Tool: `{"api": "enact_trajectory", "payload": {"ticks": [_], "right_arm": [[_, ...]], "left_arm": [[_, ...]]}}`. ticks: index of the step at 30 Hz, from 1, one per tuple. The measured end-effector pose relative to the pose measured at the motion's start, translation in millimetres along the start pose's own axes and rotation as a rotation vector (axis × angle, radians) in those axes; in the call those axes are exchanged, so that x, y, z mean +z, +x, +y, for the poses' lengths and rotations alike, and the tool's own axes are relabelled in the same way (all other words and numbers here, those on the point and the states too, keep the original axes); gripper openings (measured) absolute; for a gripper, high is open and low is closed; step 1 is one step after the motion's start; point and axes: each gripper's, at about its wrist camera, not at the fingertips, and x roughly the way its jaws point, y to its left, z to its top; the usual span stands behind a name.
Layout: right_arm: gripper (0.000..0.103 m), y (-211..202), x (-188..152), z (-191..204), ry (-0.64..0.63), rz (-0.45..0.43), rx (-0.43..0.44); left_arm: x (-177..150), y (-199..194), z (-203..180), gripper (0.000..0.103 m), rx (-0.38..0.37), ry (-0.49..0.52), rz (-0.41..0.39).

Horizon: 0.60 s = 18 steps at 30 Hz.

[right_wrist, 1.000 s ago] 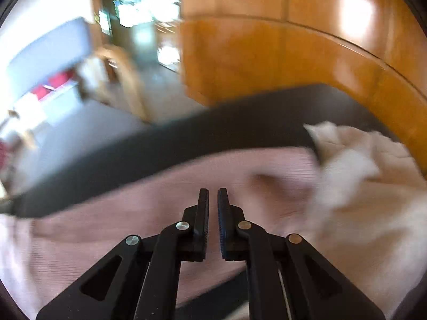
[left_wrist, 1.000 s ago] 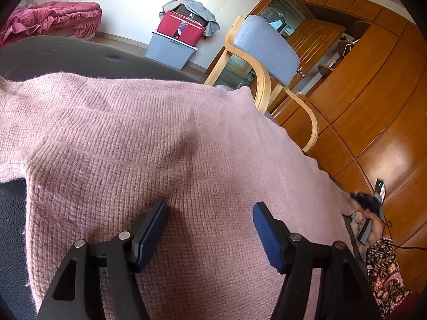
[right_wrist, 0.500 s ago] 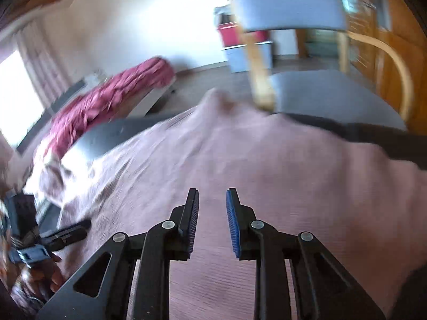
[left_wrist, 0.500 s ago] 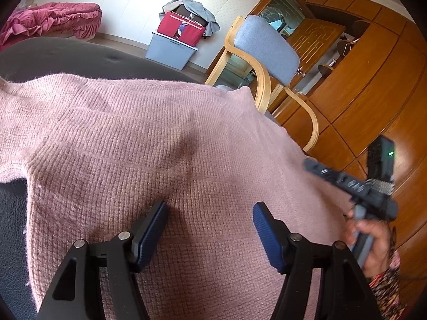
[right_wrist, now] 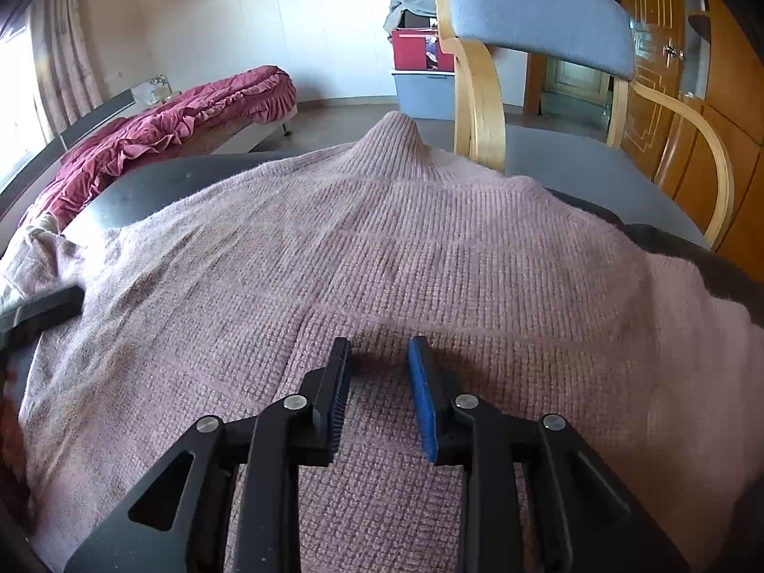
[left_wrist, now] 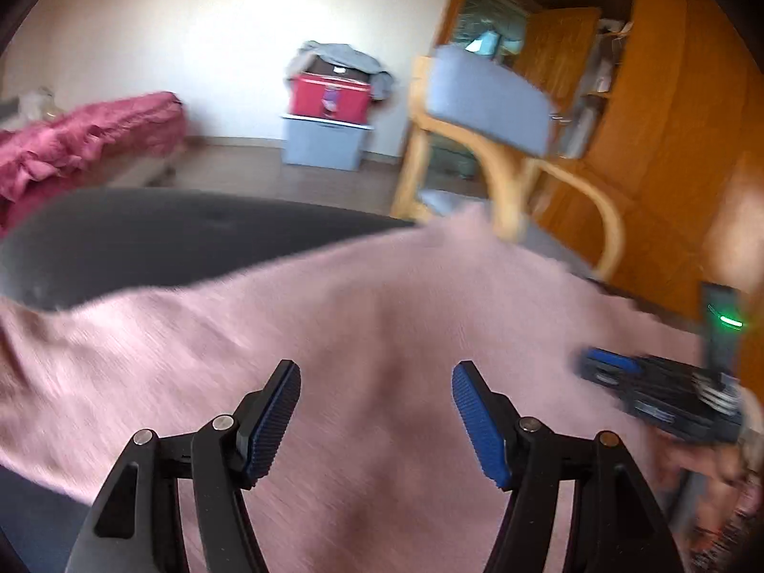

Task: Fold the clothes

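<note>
Right tool (right_wrist: 377, 358) hangs low over the dusty-pink ribbed knit sweater (right_wrist: 382, 248), blue-padded fingers a narrow gap apart, nothing between them; whether the tips touch the knit cannot be told. Left tool (left_wrist: 377, 410): fingers spread wide, empty, above the same sweater (left_wrist: 334, 334).

Sweater lies spread across the dark grey desk (right_wrist: 157, 181), filling the lower two thirds of both frames. In the right wrist view its long axis runs away from the tool, toward a peaked bit of cloth at upper centre, beside the wood-framed chair with the grey-blue padded back (right_wrist: 539, 14). Cloth lies directly ahead of and under both tools. Judgement: right tool is the nearer, sitting close on mid-panel.

Hard to make out: left wrist view is motion-blurred; the right tool (left_wrist: 659, 396) shows there as a smear at right edge. Sweater's near hem and side edges are cut off by the frame, so sleeve layout and any folds are unconfirmed. Pale crumpled cloth (right_wrist: 28, 258) at left edge: unidentified.
</note>
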Motion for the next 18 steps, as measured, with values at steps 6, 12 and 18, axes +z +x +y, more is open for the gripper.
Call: {"api": "enact_trajectory", "payload": {"ticks": [6,12,18], "right_arm": [[0.029,0,3,-5,0.033,-0.002,0.041],[0.032,-1,3,-10,0.053,-0.003,0.072],[0.036,-1,2,-8,0.053,-0.003,0.082]], "left_arm": [[13,24,42,0.062,0.214,-0.091,0.072],[13,5,78,0.06,0.271,-0.144,0.042],[10,-25,120,0.059,0.34,-0.166,0.013]]}}
